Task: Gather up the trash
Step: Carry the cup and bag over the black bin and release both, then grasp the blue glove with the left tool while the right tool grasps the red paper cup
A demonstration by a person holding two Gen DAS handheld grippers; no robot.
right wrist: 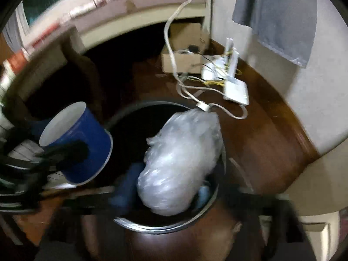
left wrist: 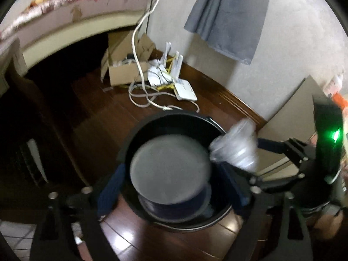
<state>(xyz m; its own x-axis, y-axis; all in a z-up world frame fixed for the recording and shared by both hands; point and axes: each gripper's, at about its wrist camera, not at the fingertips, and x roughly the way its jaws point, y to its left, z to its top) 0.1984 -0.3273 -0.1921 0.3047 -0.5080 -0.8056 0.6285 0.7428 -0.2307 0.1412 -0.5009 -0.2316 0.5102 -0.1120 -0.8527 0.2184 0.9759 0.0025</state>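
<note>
Over the round black trash bin on the dark wooden floor, the left hand-held gripper stands spread around a blue paper cup, pads apart from it. The right hand-held gripper is also spread, a crumpled clear plastic bag between its fingers above the bin's rim. Cables and a cardboard box crowd the far floor by the wall.

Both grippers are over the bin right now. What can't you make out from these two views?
- Bin contents: the cup hides them in the left view, the plastic bag in the right.
- Grip contact: blurred in both views, so unclear whether the left gripper or right gripper presses its item.
- Under the bed: too dark.
</note>
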